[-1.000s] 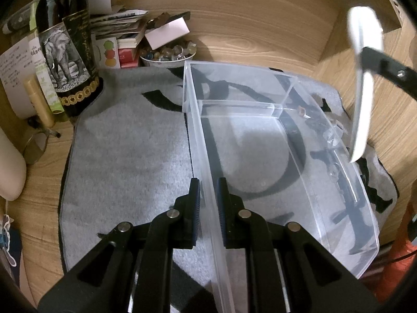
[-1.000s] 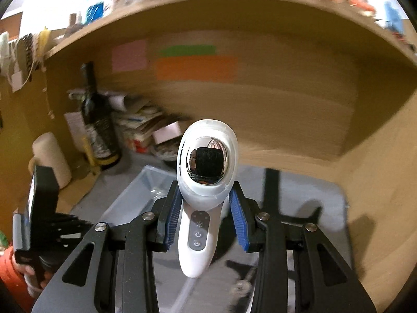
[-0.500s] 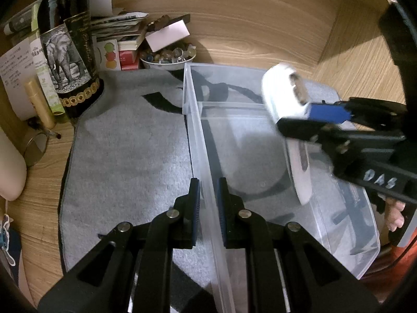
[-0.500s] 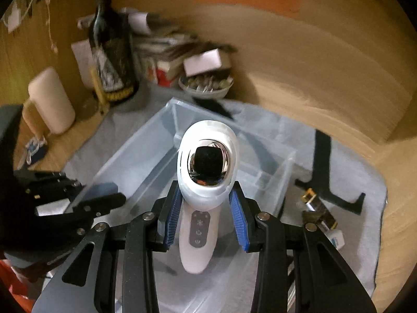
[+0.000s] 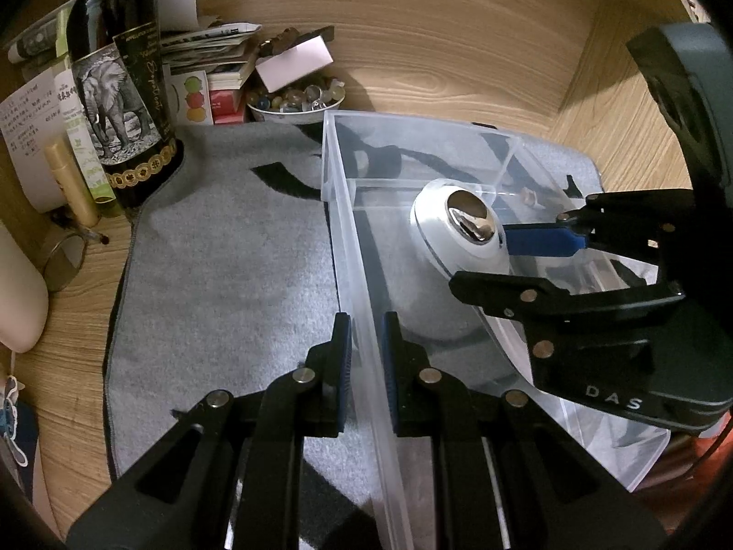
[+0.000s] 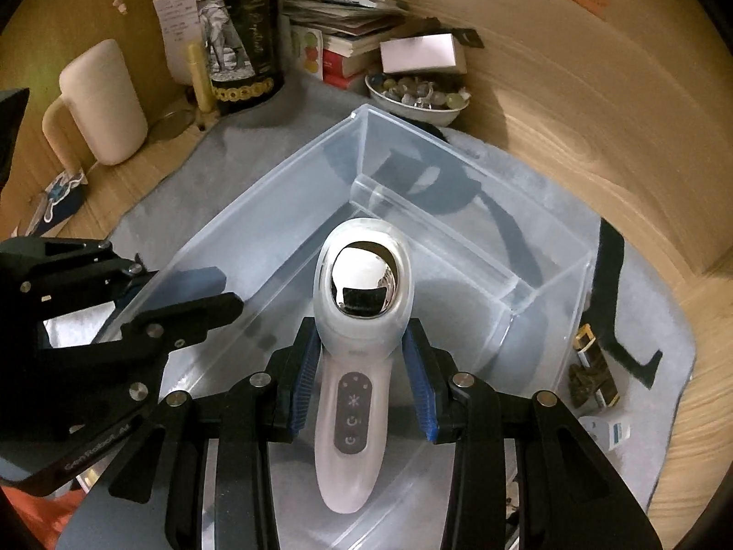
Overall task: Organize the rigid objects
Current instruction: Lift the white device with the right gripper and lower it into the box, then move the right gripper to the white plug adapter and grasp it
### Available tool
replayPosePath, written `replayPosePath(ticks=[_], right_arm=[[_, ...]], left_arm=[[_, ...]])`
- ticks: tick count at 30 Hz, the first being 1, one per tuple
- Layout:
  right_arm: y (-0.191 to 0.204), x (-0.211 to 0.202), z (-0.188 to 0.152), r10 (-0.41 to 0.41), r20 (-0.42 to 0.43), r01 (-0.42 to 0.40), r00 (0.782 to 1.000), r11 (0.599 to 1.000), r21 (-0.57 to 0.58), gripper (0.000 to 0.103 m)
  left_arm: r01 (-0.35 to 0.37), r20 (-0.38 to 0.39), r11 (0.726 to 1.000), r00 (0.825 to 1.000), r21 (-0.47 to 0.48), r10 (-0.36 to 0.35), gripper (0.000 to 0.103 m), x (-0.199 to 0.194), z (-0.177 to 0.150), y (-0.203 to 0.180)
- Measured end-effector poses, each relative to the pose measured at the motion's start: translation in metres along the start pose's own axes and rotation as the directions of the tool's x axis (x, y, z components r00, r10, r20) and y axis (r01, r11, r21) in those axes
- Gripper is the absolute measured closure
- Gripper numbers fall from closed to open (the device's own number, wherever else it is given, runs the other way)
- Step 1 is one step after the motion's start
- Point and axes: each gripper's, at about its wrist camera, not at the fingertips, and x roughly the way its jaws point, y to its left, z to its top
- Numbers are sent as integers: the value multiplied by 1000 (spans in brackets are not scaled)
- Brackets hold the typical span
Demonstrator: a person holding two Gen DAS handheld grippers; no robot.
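Since half a second ago, the right hand-held gripper (image 6: 362,385) has come lower and further into the clear plastic bin (image 6: 256,211), carrying the white handheld device (image 6: 355,366) with it. Its blue pads are closed on the device's neck, just below the chrome oval head (image 6: 364,282), and the handle with its grey button strip points back toward the camera. From the left wrist view, the device (image 5: 458,238) hangs inside the bin's large compartment, head up and tilted, in front of the inner divider (image 5: 412,183); whether its lower end touches the bin floor cannot be told.

The left hand-held gripper (image 5: 366,357) has kept its place, its two pads clamped on the bin's long left wall (image 5: 352,247), one pad outside and one inside.

The bin sits on a grey mat (image 5: 220,275) on the wooden table (image 5: 458,46). Behind the mat stand a dark wine bottle (image 5: 123,91) with an elephant label, a stack of books and papers (image 5: 210,64), and a small bowl of glass marbles (image 5: 295,101). A cream mug (image 6: 101,101) stands to the left.
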Motion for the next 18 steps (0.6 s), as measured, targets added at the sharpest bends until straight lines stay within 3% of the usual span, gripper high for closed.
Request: replayPosePath(ticks=[4, 6, 13, 18], right_arm=[[-4, -5, 0, -2, 17, 1, 1000, 1000, 24, 59], [-7, -16, 0, -23, 59, 21, 998, 999, 31, 47], [-22, -58, -3, -115, 193, 103, 974, 992, 73, 43], [-49, -78, -12, -197, 243, 163, 950, 975, 154, 36]], left_arm=[[1, -3, 1000, 1000, 1, -1, 90, 0, 0, 0], [0, -2, 1000, 1000, 1, 0, 90, -1, 0, 0], [-2, -3, 1000, 1000, 3, 2, 90, -1, 0, -1], [-4, -3, 1000, 1000, 6, 4, 90, -2, 0, -1]])
